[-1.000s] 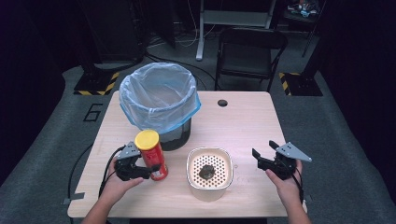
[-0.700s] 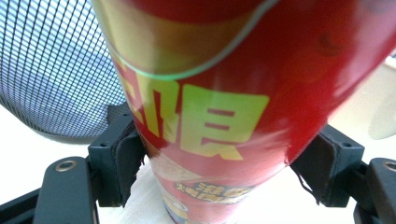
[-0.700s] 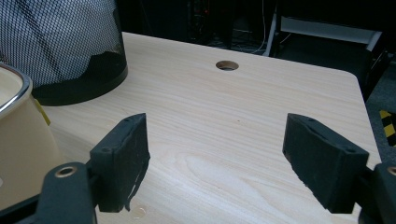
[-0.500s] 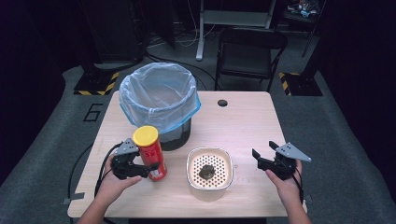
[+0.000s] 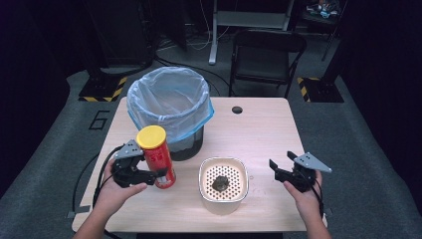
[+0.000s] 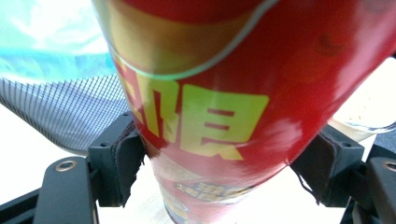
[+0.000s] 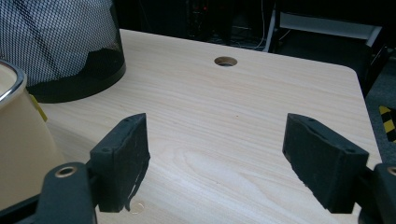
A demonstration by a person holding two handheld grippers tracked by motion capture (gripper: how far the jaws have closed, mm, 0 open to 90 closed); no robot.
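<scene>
In the high view, my left gripper [image 5: 158, 175] sits at the lower left of the frame, clamped on a red can [image 5: 157, 158] with a yellow lid. The can stands upright on the table [image 5: 259, 129], tilted slightly if at all, just below and in front of the bin [image 5: 169, 112]. In the left gripper view, the can [image 6: 224, 112] takes the centre of the frame, yellow characters on its red side, and both black pads [image 6: 128, 161] press against it, one from the left and one from the right. Behind it at upper left I see the bin's blue liner [image 6: 51, 42] over its mesh wall [image 6: 60, 109].

The bin stands in the upper left part of the table, its liner folded over the rim. Right of the can, at lower centre, is a cream bowl [image 5: 223, 183] with a dark lump [image 5: 220, 183] in it; I cannot tell what the lump is. Above it, near the far edge, is a round hole [image 5: 237, 110] in the tabletop.

At the lower right, my right gripper [image 5: 279, 168] is held in the right hand [image 5: 304, 191], jaws spread and grasping nothing. In the right gripper view, its two pads [image 7: 123, 161] stand well apart over bare wood [image 7: 219, 140], with the bowl's side [image 7: 21, 154] at the left edge, the bin's mesh base [image 7: 70, 51] at upper left and the hole [image 7: 225, 61] at upper centre.
</scene>
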